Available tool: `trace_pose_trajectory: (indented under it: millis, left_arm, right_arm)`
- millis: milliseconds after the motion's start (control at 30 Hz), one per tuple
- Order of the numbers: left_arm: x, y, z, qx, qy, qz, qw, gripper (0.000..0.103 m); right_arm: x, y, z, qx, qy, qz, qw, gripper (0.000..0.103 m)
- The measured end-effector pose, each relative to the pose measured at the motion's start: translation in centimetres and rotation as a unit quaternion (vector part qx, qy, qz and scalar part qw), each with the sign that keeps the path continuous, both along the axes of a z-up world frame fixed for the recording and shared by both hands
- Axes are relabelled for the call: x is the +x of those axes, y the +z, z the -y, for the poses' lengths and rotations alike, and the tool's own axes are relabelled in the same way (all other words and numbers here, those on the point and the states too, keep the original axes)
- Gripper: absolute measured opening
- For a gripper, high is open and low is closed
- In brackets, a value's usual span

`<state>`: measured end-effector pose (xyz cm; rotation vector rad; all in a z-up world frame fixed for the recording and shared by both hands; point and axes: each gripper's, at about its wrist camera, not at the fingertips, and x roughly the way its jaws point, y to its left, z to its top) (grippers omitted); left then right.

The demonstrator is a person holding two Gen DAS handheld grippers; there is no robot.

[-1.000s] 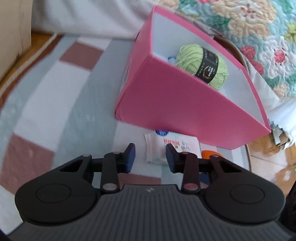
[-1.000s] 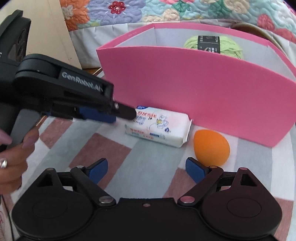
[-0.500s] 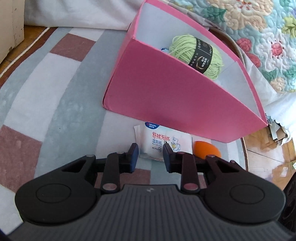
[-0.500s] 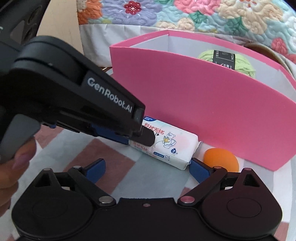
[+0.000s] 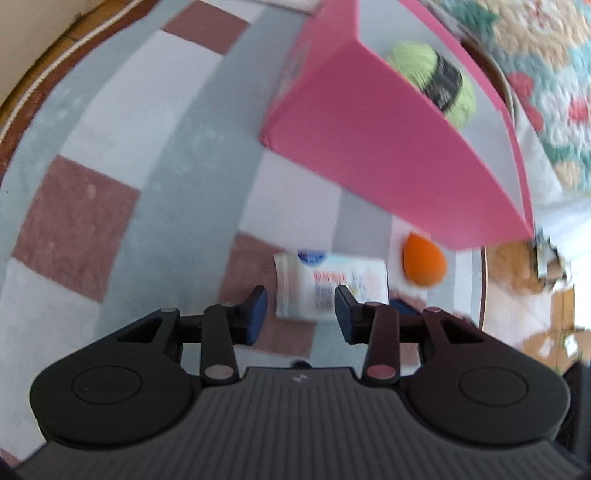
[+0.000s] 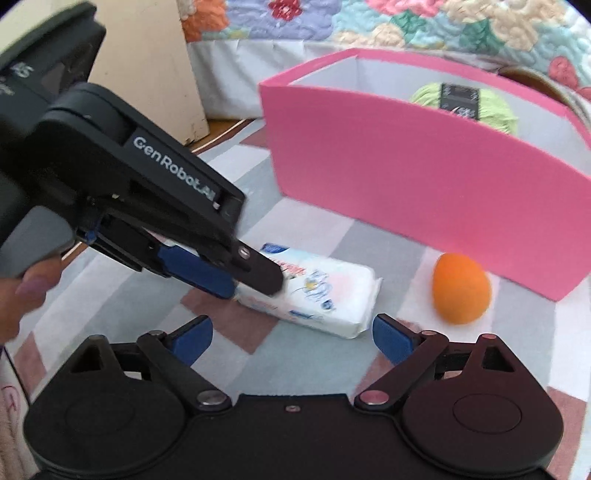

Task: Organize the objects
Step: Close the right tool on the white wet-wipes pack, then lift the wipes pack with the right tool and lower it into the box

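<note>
From my right wrist view, the tissue pack (image 6: 314,291) lies on the rug (image 6: 317,365) at twelve o'clock. The sponge (image 6: 461,288) sits at two o'clock, well apart from it. The box (image 6: 406,184) stands behind both, at one o'clock, with the yarn ball (image 6: 491,107) in it. The bed (image 6: 369,22) lies behind the box.

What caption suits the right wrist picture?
Left gripper over a tissue pack, orange sponge beside the pink box.
</note>
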<state>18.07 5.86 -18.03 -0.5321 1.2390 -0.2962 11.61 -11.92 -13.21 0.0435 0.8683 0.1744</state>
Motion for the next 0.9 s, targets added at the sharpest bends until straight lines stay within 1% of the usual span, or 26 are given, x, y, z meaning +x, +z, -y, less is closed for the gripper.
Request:
trace_pose_trajectory:
  millis: [67,133,200,233,267,367,433,600,667,733,900]
  left_arm:
    - [0.3,0.1,-0.1,0.007,0.009,0.011,0.9999,0.038]
    - [0.5,-0.1,0.1,0.012,0.009,0.020,0.9997,0.037]
    - [0.4,-0.1,0.3,0.019,0.019,0.024,0.9994,0.032]
    - [0.2,-0.1,0.3,0.019,0.026,0.023,0.9992,0.028]
    - [0.1,-0.2,0.2,0.011,0.034,0.020,0.9992,0.025]
    - [-0.3,-0.8,-0.2,-0.016,0.048,0.003,0.9987,0.024]
    - [-0.3,-0.9,-0.1,-0.025,0.046,-0.003,0.9986,0.024]
    - [-0.8,-0.5,0.7,-0.009,0.036,0.008,0.9993,0.025]
    - [-1.0,-0.1,0.8,0.001,0.026,0.011,0.9996,0.025]
    - [-1.4,0.4,1.1,0.007,0.016,0.017,0.9997,0.026]
    - [-3.2,2.3,1.4,-0.001,-0.004,0.033,0.9995,0.027]
  right_arm:
    - [0.0,-0.1,0.3,0.001,0.002,0.003,1.000,0.094]
    - [0.1,-0.3,0.3,-0.004,0.007,0.004,1.000,0.089]
    - [0.4,-0.7,0.0,-0.010,0.010,0.002,1.000,0.078]
    - [0.4,-0.8,-0.3,-0.011,0.010,0.001,1.000,0.076]
    - [0.3,-0.8,-0.3,-0.016,0.007,0.006,1.000,0.070]
    - [0.4,-0.7,-0.2,-0.024,0.001,0.009,1.000,0.060]
    - [0.4,-0.7,0.1,-0.022,0.003,0.008,1.000,0.059]
    - [0.3,-0.6,0.2,-0.023,0.007,0.005,1.000,0.054]
    - [0.1,-0.3,-0.1,-0.026,0.010,0.001,1.000,0.054]
    - [-0.3,0.1,-0.4,-0.029,0.016,-0.001,0.999,0.054]
    - [-2.2,2.0,-1.3,-0.049,0.031,0.008,0.998,0.055]
